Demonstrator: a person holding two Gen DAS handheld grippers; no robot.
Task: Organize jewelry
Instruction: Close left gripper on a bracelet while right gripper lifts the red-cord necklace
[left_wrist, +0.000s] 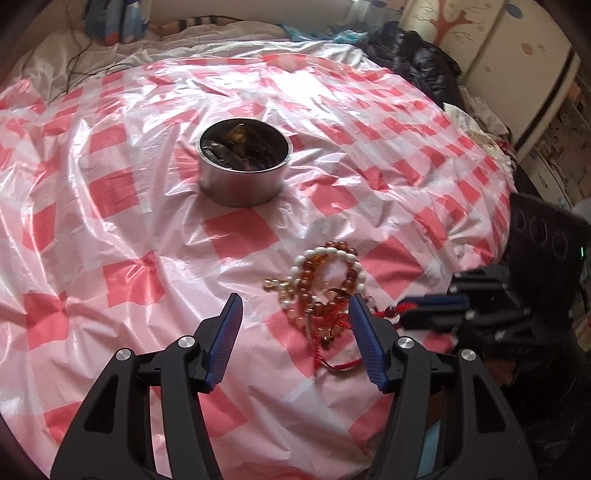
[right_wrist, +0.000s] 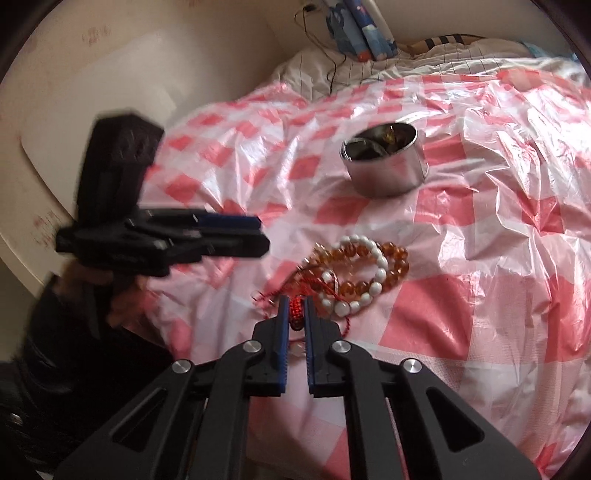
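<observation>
A tangle of bracelets lies on the red-and-white checked plastic sheet (left_wrist: 240, 236): a white bead bracelet (left_wrist: 328, 252) (right_wrist: 380, 258), an amber bead bracelet (left_wrist: 306, 275) (right_wrist: 400, 266) and a red cord bracelet (left_wrist: 340, 365) (right_wrist: 295, 308). My right gripper (right_wrist: 295, 304) is shut on the red cord's knotted part; it shows at the right in the left wrist view (left_wrist: 404, 315). My left gripper (left_wrist: 295, 301) is open, and the pile's near part lies between its fingertips, untouched. It looks blurred in the right wrist view (right_wrist: 263, 234). A round metal tin (left_wrist: 243, 184) (right_wrist: 388, 177) farther back holds dark and amber pieces.
The sheet covers a soft, wrinkled bed. Dark clothes (left_wrist: 417, 55) are heaped at the far right corner, and a black perforated object (left_wrist: 543, 229) stands off the right edge. A thin cable (left_wrist: 74, 62) trails at the far left. A pale wall (right_wrist: 92, 110) borders the bed's left.
</observation>
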